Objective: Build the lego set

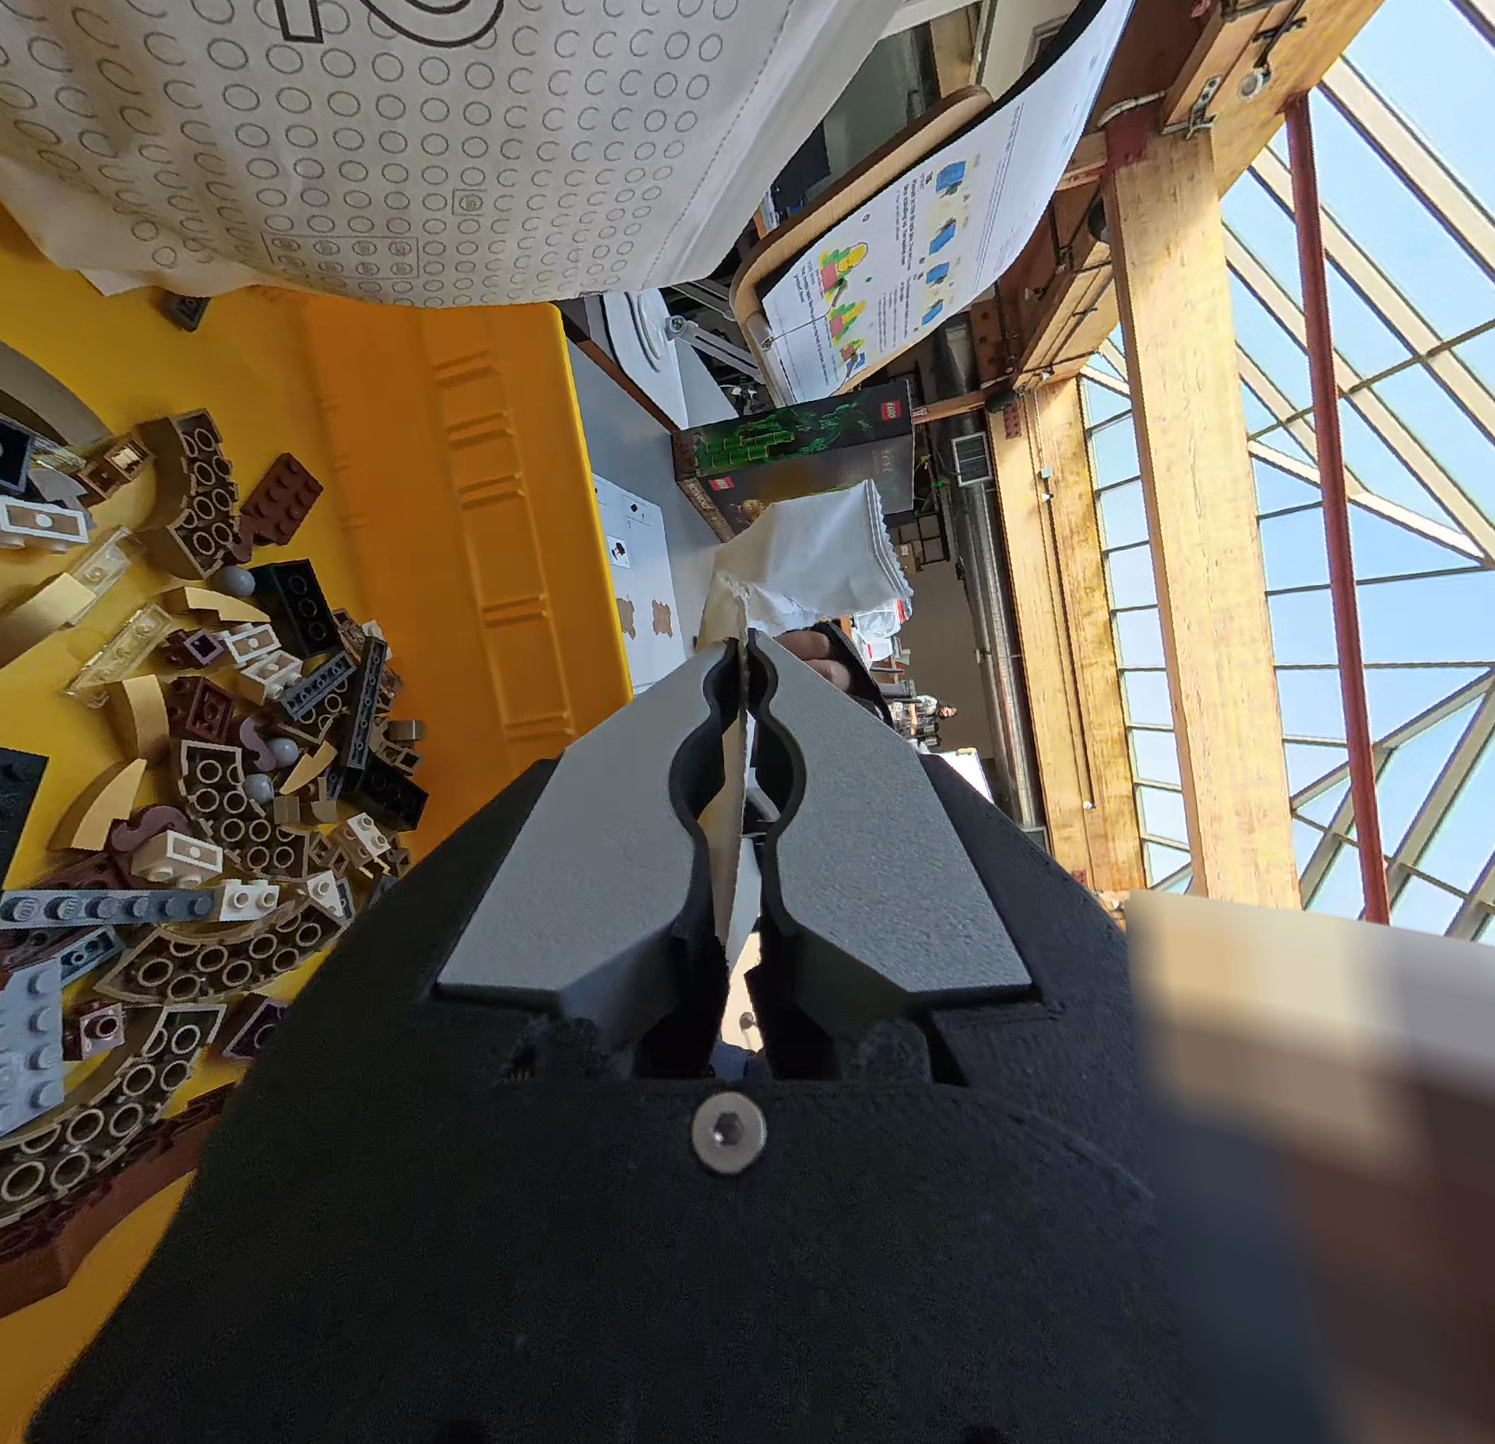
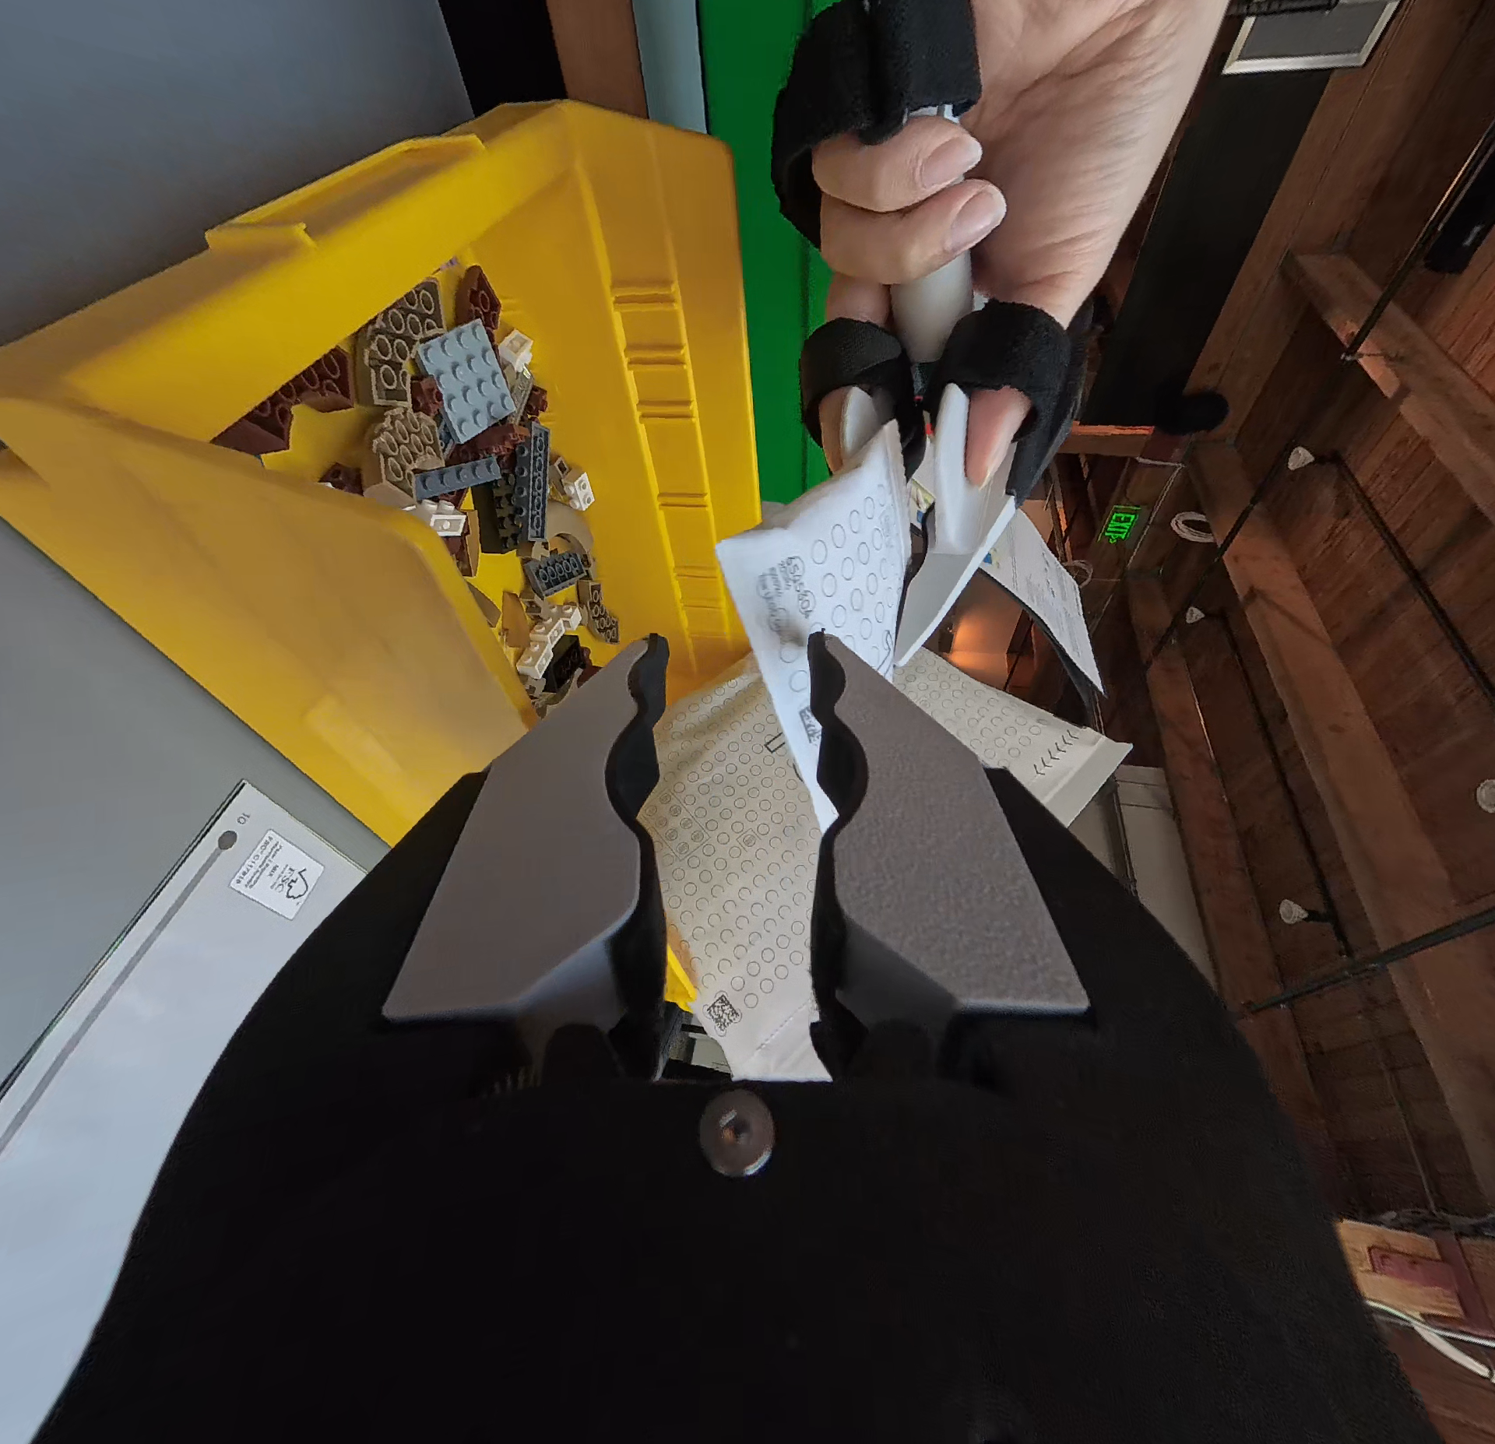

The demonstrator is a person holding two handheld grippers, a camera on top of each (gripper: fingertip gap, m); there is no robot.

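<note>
At two o'clock from my left view, heavy timber posts (image 1: 1197, 515) frame a sloped glass roof (image 1: 1375, 596) full of blue daylight. My right view shows dark plank walling (image 2: 1335, 677) at three o'clock and a green panel (image 2: 752, 192) at twelve.

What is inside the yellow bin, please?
The yellow bin holds a loose pile of bricks: brown, tan, grey, black, white. A large paper bag overhangs one end, so what lies beneath it cannot be seen.

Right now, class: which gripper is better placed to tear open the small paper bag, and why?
Probably right. The right gripper is open beside the small paper bag, which the left gripper already clamps by one edge.
</note>
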